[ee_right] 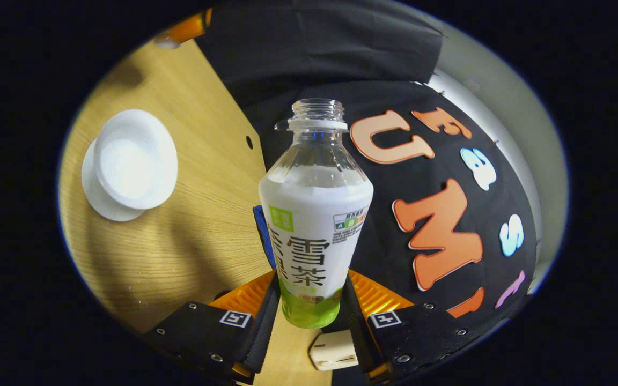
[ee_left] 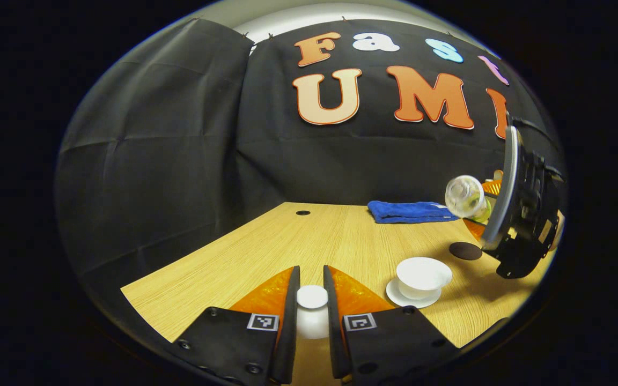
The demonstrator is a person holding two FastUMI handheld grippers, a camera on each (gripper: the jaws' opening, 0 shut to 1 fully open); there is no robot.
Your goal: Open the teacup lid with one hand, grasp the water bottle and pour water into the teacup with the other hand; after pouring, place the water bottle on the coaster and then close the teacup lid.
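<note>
Left gripper (ee_left: 311, 305) clamps lid (ee_left: 312, 296), underside hidden. Right gripper (ee_right: 309, 316) clamps bottle (ee_right: 314, 225), base hidden, neck tilted toward cup (ee_right: 134, 158), frame left.

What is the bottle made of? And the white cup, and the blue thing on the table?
The water bottle looks like clear plastic: you can see through its neck, and a glossy printed wrap covers the body. The teacup looks like white glazed ceramic, smooth and slightly shiny, though it could be plastic. The blue cloth looks like soft fabric, perhaps a towel: it is folded and matte.
</note>
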